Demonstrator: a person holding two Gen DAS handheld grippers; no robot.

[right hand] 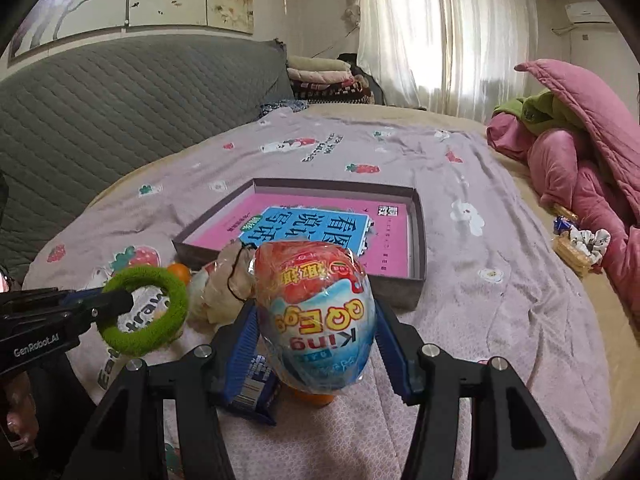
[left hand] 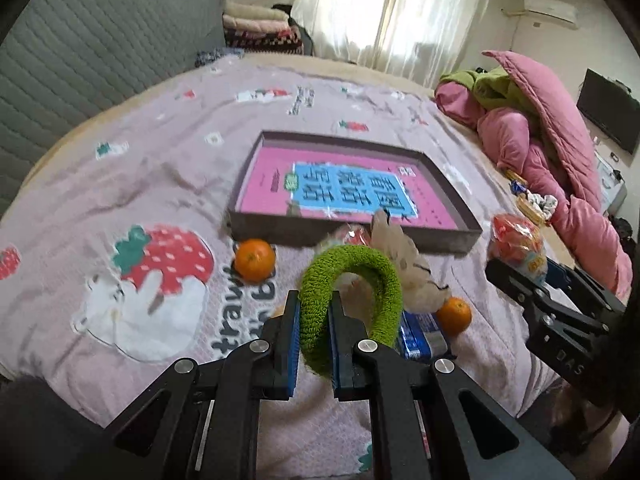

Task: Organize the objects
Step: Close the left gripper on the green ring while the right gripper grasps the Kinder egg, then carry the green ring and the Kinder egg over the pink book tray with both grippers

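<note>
My left gripper is shut on a green fuzzy ring, held above the bedspread; it also shows in the right wrist view. My right gripper is shut on a wrapped toy egg, seen in the left wrist view too. A shallow grey box holding a pink book lies ahead. Two oranges, a beige plush and a blue packet lie in front of the box.
Pink quilts are heaped on the right of the bed. Snack items lie beside them. A grey quilted headboard stands at the left. Folded blankets are stacked at the back.
</note>
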